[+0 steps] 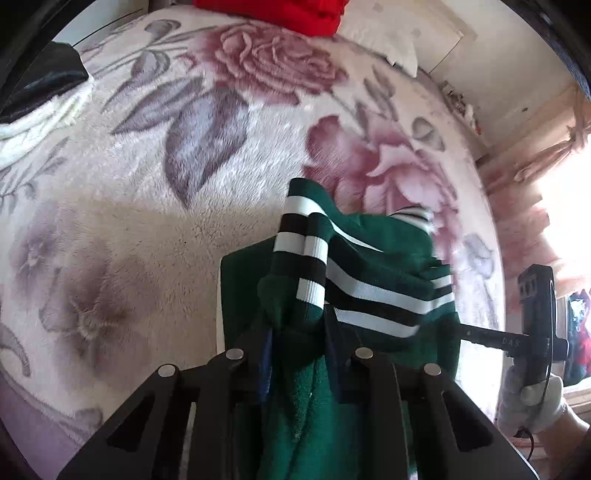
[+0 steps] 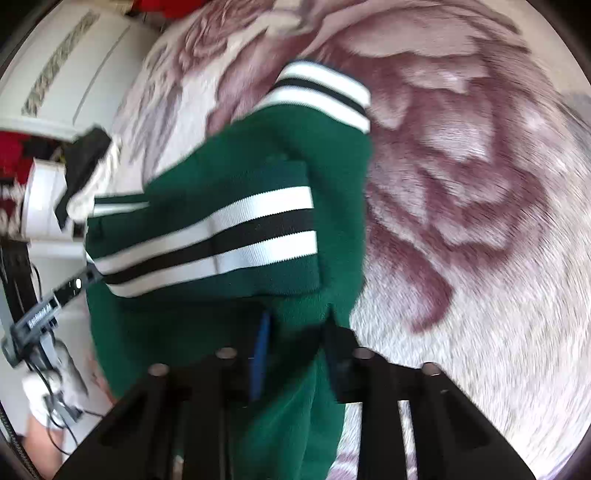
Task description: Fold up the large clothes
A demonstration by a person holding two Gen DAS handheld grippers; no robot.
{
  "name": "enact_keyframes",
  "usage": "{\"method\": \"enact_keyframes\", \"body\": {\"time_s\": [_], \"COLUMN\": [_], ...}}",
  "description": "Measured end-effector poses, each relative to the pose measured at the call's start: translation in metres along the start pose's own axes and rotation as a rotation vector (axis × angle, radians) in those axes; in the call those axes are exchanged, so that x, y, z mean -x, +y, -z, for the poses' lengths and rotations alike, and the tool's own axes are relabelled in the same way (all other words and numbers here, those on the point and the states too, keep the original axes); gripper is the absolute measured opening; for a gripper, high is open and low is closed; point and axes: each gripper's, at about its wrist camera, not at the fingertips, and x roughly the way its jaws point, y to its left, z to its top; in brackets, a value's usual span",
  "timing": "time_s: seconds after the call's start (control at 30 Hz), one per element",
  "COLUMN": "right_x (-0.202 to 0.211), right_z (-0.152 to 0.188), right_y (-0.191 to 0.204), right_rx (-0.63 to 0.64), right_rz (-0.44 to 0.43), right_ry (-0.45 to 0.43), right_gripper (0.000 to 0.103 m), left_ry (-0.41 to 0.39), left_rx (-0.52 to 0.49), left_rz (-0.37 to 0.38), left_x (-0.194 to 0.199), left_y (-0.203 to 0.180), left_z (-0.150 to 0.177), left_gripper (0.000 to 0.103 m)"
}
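A dark green garment (image 1: 373,266) with white and black stripes hangs bunched above the bed. My left gripper (image 1: 299,332) is shut on its green fabric, with a striped cuff (image 1: 303,236) drooping over the fingers. My right gripper (image 2: 295,332) is shut on another part of the same garment (image 2: 229,206), which fills the middle of the right wrist view with a striped band and a striped cuff (image 2: 325,92). In the left wrist view the right gripper's body (image 1: 532,325) shows at the right edge, held in a white-gloved hand. The right view is blurred by motion.
A plush blanket (image 1: 147,221) with large pink roses and grey leaves covers the bed (image 2: 480,258). A red cloth (image 1: 295,14) lies at its far edge, a black and cream item (image 1: 37,96) at the left. A bright window (image 1: 569,206) is on the right.
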Motion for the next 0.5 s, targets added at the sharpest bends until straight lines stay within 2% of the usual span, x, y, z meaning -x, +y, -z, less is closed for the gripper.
{"method": "enact_keyframes", "body": {"time_s": [0.17, 0.23, 0.3, 0.33, 0.4, 0.43, 0.5], "right_x": [0.042, 0.049, 0.046, 0.04, 0.012, 0.0, -0.024], "right_z": [0.0, -0.009, -0.025, -0.031, -0.049, -0.053, -0.061], "right_y": [0.014, 0.018, 0.019, 0.018, 0.009, 0.004, -0.009], "right_rx": [-0.032, -0.044, -0.041, -0.046, -0.054, -0.072, -0.081], "right_rz": [-0.068, -0.075, -0.03, -0.017, 0.036, 0.043, 0.032], "right_ry": [-0.082, -0.115, -0.141, -0.139, -0.095, -0.066, 0.009], "right_gripper": [0.007, 0.006, 0.005, 0.005, 0.005, 0.005, 0.009], "left_ry": [-0.044, -0.047, -0.038, -0.019, 0.07, 0.12, 0.198], "left_rx": [0.063, 0.107, 0.115, 0.112, 0.138, 0.16, 0.208], "left_rz": [0.036, 0.054, 0.067, 0.062, 0.054, 0.036, 0.056], "left_x": [0.021, 0.015, -0.002, -0.012, -0.051, -0.072, -0.1], "left_y": [0.002, 0.011, 0.017, 0.019, 0.033, 0.042, 0.063], "left_z": [-0.012, -0.026, -0.043, -0.049, -0.059, -0.059, -0.054], "left_gripper": [0.019, 0.019, 0.019, 0.02, 0.02, 0.024, 0.03]}}
